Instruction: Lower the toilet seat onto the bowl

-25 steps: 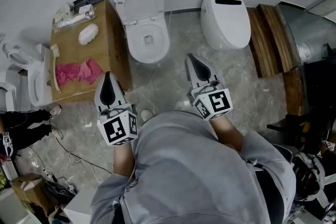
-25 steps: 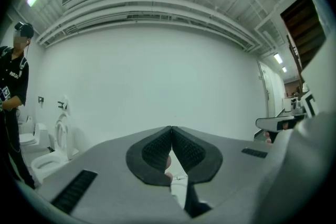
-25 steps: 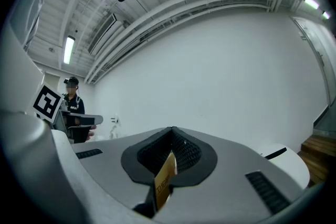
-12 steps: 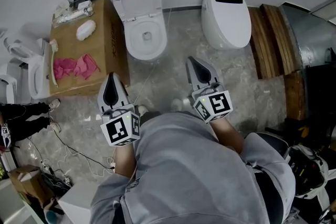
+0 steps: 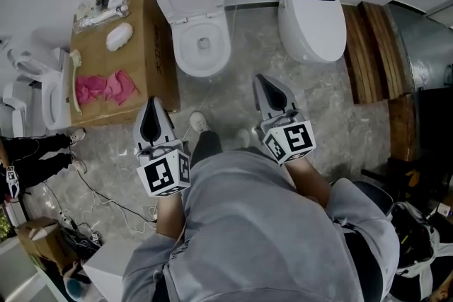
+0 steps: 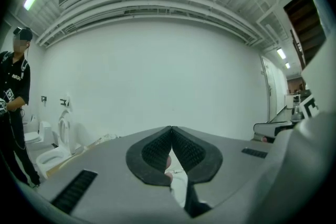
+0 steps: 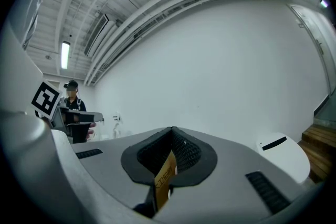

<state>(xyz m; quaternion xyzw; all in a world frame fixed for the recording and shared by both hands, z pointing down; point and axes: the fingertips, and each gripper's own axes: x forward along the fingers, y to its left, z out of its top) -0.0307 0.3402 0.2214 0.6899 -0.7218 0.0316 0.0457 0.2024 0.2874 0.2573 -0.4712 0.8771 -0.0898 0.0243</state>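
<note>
**Containers.** The toilet bowl (image 5: 180, 56), upper centre of the head view, is uncovered; only its outlet shows inside. The toilet seat (image 5: 211, 2) stands raised behind the bowl, against the wall. The cardboard box (image 5: 95, 56), upper left, is closed. On its top lie a pink cloth (image 5: 106, 87), a white oval object (image 5: 119, 35) and a pale long-handled tool (image 5: 73, 88).

**Counts.** There are two toilets along the wall: the open one and a closed-lid toilet (image 5: 311, 18), upper right. There are two grippers. The left gripper (image 5: 150, 104) and the right gripper (image 5: 260, 81) are both closed, pads tip to tip, with nothing clamped. Both are well short of the seat.

**Changes.**
- The seat is still raised.
- The jaws are unchanged.
- One shoe (image 5: 199, 122) has moved up the frame, between the grippers.
- Both toilets sit slightly higher in the frame.
</note>
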